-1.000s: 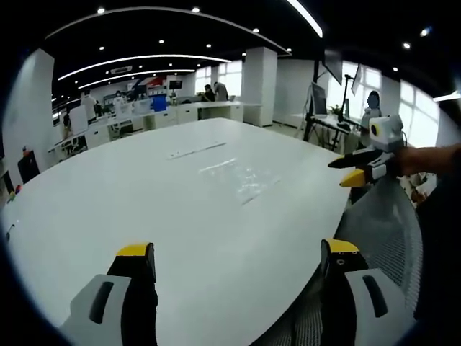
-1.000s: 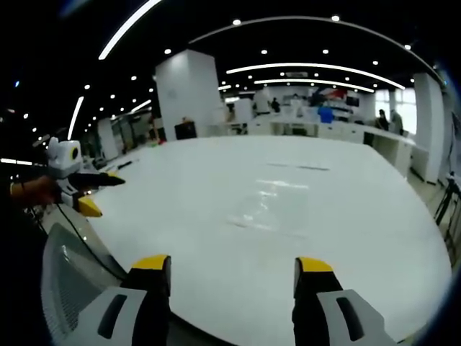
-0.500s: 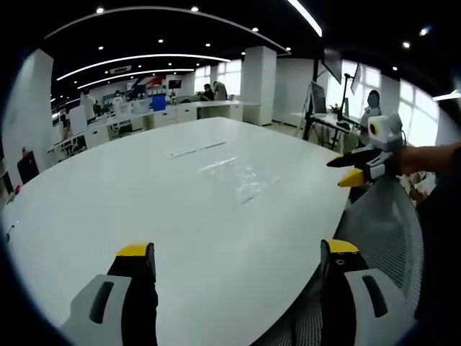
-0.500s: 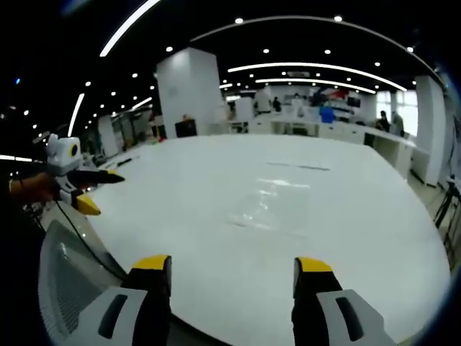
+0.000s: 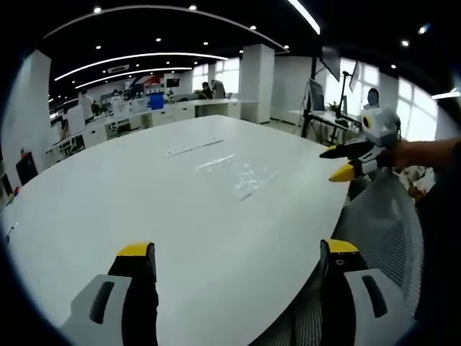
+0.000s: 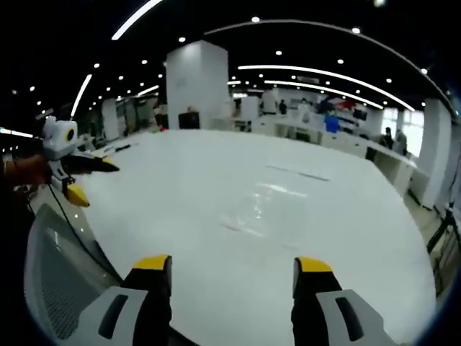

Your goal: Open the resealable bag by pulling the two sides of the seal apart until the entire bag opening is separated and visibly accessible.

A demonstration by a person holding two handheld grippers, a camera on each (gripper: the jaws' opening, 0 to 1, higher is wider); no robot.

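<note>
Clear plastic — the resealable bag lies flat mid-table, untouched. Your left claw and right claw hang spread, empty — both well short of it.

Light: bright ceiling strips and spotlights, daylight from windows | Glare: soft sheen on white worktop | Distortion: strong fisheye bending at edges | Focus: slightly soft, distant office blurred

resealable bag: 1; white table: 1; mesh chair: 1; grippers: 2 — left gripper, right gripper
</note>
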